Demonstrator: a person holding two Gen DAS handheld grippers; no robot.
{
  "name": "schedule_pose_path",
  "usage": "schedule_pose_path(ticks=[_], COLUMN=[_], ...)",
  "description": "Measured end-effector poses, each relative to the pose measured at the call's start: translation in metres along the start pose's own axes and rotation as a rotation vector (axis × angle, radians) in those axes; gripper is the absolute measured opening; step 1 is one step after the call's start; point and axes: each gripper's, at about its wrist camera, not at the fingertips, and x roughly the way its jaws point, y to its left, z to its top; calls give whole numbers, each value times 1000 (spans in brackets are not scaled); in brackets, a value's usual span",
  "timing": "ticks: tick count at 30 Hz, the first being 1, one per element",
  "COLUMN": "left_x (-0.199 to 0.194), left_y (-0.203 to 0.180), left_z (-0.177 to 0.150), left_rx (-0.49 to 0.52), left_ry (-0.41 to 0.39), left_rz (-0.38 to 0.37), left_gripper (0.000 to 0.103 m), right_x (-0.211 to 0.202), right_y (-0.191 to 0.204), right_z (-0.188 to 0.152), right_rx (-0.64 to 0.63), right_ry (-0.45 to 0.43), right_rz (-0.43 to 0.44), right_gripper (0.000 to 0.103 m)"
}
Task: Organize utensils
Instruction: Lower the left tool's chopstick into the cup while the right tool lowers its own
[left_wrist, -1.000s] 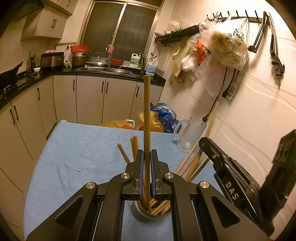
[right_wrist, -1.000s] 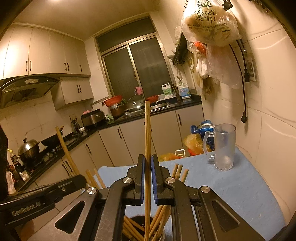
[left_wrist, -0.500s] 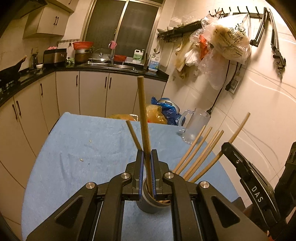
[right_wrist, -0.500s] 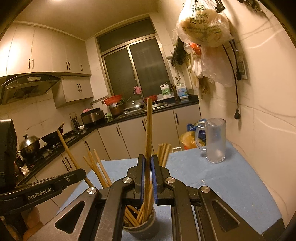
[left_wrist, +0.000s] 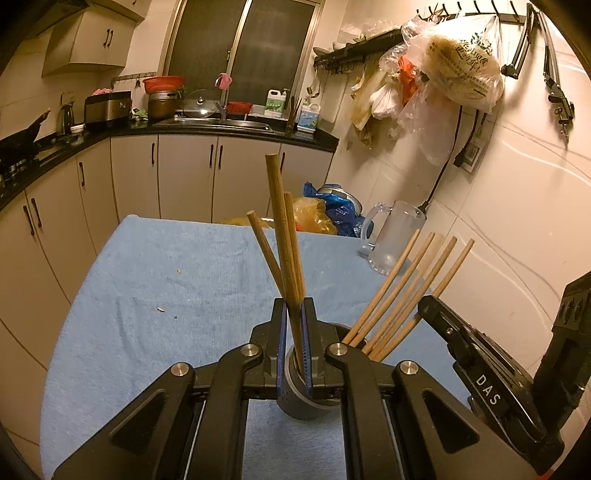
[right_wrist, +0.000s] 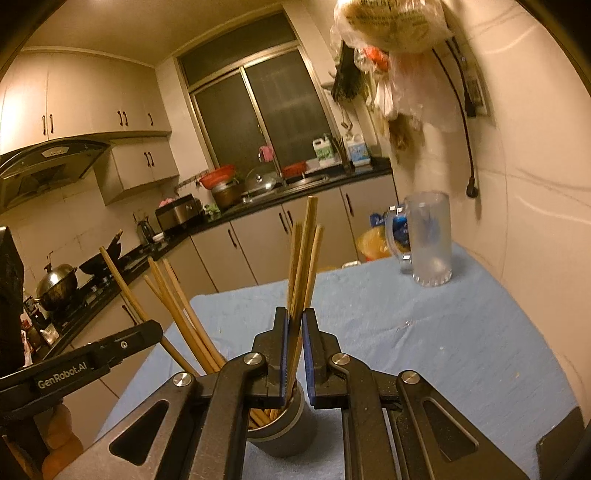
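Observation:
A dark grey cup (left_wrist: 303, 400) stands on the blue cloth and holds several wooden chopsticks (left_wrist: 402, 288). My left gripper (left_wrist: 294, 314) is directly above the cup, its jaws slightly apart around a chopstick (left_wrist: 280, 229) whose lower end sits in the cup. In the right wrist view the same cup (right_wrist: 288, 432) is below my right gripper (right_wrist: 295, 325), whose jaws are slightly parted around a chopstick (right_wrist: 304, 258) that leans inside the cup. Each gripper shows at the edge of the other's view.
A clear glass mug (left_wrist: 393, 240) stands on the blue cloth (left_wrist: 147, 280) at the far right, near the tiled wall. Plastic bags (left_wrist: 321, 214) lie beyond the table's far edge. Kitchen cabinets and a counter (left_wrist: 221, 129) run behind and to the left.
Both grippers lowered their chopsticks into the cup. Their jaws have loosened from tightly shut to slightly parted, and the two chopsticks now tilt inside the cup.

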Motion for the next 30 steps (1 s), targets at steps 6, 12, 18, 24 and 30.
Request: schedule_pose_path(ticks=[6,12,18,24,30], left_x=[6,10,13,15,16], left_y=[1,1,2,0,0], left_z=[-3,-2,-3,-5,-6], left_rx=[0,0,2,7,10], left_ry=[10,16,19,25,29], left_rz=[2,4,10,16,22], left_gripper=[8,8,8,8,9], right_x=[9,13,14,14,12], right_y=[-2,-5,-5,-5,-5], right_z=[-3,-4,-2,-4,-4], right_rx=[12,17,16,9,2], right_ry=[22,36,48,58,64], right_rz=[6,14,23,25,27], right_gripper=[8,8,8,9,9])
